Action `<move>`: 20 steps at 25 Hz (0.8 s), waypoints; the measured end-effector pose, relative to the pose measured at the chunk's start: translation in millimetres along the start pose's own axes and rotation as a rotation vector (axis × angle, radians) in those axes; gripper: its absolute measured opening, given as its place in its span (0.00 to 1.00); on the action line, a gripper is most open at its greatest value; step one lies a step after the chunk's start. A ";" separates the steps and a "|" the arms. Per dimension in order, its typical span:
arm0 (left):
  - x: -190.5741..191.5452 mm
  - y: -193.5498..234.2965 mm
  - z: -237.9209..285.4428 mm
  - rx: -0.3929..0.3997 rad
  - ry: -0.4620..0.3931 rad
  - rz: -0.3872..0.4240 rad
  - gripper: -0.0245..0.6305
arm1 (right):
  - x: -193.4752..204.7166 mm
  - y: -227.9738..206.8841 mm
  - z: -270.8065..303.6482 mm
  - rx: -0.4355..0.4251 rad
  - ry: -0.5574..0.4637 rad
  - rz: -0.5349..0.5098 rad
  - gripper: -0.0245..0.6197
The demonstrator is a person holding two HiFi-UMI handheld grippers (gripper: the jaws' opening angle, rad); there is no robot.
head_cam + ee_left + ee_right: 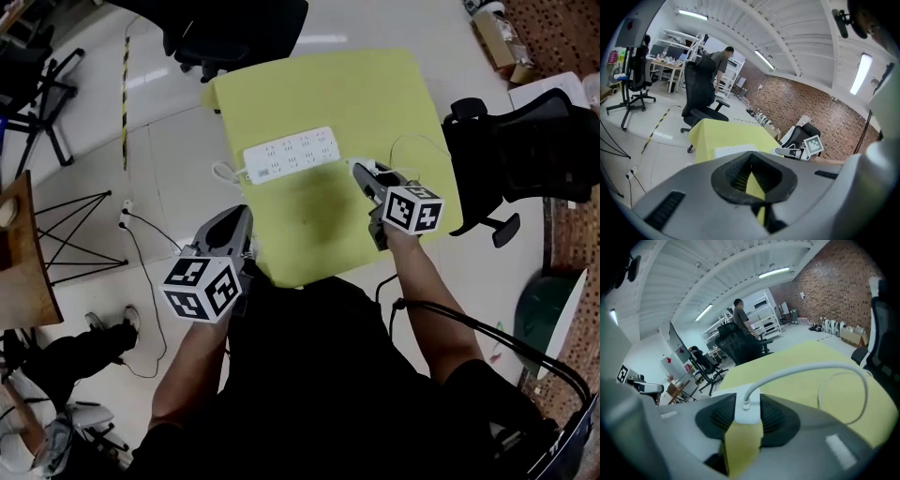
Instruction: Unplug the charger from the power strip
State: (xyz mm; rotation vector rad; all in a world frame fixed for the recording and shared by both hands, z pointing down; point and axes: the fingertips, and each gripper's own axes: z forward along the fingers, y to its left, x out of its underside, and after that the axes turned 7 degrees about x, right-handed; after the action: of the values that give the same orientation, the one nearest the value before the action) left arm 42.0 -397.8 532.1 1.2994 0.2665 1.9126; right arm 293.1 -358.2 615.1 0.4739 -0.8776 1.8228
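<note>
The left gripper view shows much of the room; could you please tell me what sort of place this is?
Probably an open workshop or lab-style office: a black office chair on a bare floor, a desk with monitors further back, and a long brick wall under strip lights.

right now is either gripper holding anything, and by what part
The right gripper holds the white charger, its jaws pressed on the block's two sides just below where the cable comes out. The left gripper is shut and empty.
</note>
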 end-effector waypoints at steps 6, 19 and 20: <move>21.3 -61.1 20.8 -0.030 -0.018 0.001 0.05 | 41.7 -93.3 -38.3 0.017 0.069 0.067 0.25; 64.7 -132.6 2.2 -0.132 -0.003 0.018 0.05 | 87.7 -136.1 -43.6 -0.040 0.123 0.204 0.26; 65.7 -132.8 -2.9 -0.146 -0.008 0.015 0.05 | 87.5 -137.3 -44.2 -0.037 0.122 0.204 0.26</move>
State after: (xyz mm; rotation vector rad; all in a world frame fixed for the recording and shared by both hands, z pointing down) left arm 94.0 -262.5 501.2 1.2151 0.1112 1.9023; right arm 385.5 -240.2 692.5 0.2537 -0.9001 1.9947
